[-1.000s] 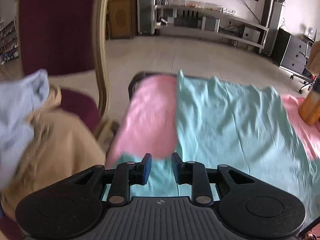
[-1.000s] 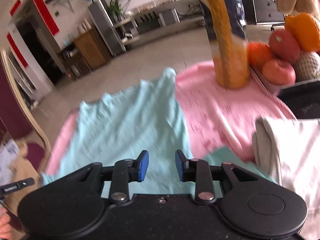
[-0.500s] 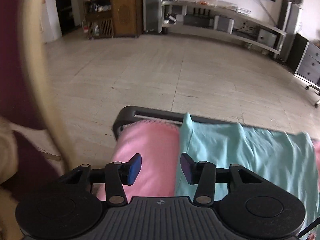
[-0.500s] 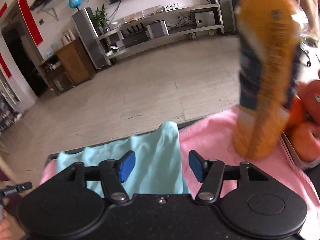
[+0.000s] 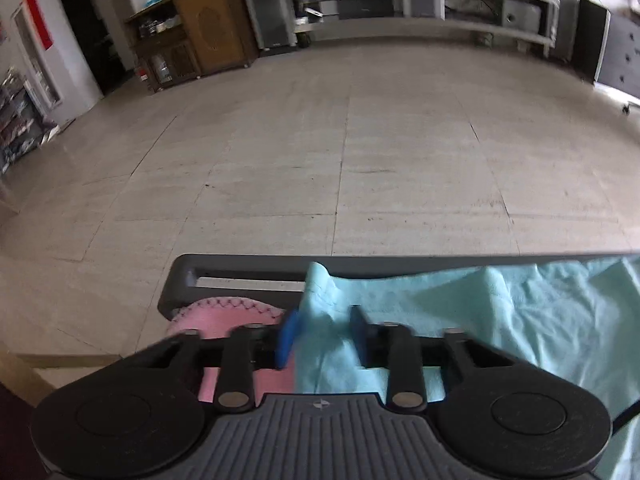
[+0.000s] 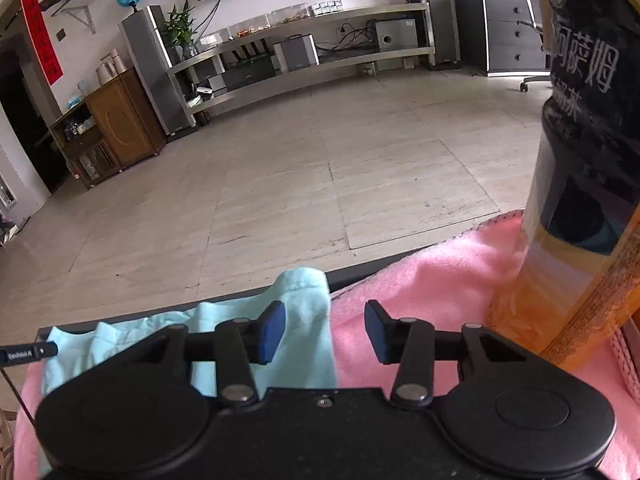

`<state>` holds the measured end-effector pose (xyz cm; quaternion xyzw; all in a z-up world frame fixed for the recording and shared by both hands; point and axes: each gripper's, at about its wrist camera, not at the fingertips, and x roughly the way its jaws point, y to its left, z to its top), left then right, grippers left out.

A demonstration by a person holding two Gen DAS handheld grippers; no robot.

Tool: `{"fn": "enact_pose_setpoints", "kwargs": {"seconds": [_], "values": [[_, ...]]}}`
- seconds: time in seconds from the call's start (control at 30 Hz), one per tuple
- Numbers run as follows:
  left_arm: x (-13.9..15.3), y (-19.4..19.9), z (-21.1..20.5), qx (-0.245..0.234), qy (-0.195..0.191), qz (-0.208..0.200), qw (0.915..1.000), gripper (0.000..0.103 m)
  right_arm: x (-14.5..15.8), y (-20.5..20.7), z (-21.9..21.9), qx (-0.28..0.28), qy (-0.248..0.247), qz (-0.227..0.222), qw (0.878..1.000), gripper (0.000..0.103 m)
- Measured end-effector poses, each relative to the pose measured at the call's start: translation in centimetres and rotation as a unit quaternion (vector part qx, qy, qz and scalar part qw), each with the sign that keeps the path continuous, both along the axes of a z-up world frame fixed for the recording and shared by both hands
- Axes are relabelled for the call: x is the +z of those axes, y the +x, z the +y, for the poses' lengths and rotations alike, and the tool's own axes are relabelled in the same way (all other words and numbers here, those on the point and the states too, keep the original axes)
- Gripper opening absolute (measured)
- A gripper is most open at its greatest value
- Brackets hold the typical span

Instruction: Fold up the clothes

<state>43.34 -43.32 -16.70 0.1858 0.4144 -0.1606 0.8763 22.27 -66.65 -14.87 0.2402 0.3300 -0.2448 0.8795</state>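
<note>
Pale floor tiles are stretching away beyond the far edge of a dark table (image 5: 240, 266), which is carrying a pink cloth (image 6: 432, 280) with a mint-green garment (image 5: 520, 312) spread over it. The garment is running its long axis along that far edge, from one gripper across to the other, so each gripper is sitting at its own end of the same hem. The left gripper (image 5: 322, 334) is hovering at the garment's left far corner, its fingers parted with a raised ridge of the mint fabric lying between the blue pads; whether they are already closing on it is hard to tell through the blur. The right gripper (image 6: 324, 330) is standing at the right far corner, its fingers spread wide and straddling the garment's right edge, the left pad over mint cloth and the right pad over bare pink. A tall orange bottle (image 6: 580, 200) is standing on the pink cloth close to the right gripper's outer side, so any pull toward the person is probably needing to stay clear of it.
</note>
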Motion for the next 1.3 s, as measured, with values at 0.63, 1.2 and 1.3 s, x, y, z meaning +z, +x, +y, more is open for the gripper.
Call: {"fn": "enact_pose_setpoints", "kwargs": {"seconds": [0.63, 1.2, 1.3], "values": [[-0.6, 2.2, 7.7, 0.115, -0.101, 0.006, 0.9882, 0.004, -2.3, 2.2, -2.4, -0.012, 0.062, -0.03, 0.998, 0.044], [0.5, 0.0, 6.1, 0.074, -0.077, -0.043, 0.9934, 0.004, -1.1, 3.3, 1.4, 0.045, -0.073, -0.022, 0.996, 0.002], [1.7, -1.5, 5.7, 0.048, -0.085, -0.08, 0.992, 0.004, 1.3, 1.2, 3.5, 0.031, -0.177, -0.04, 0.983, 0.002]]}}
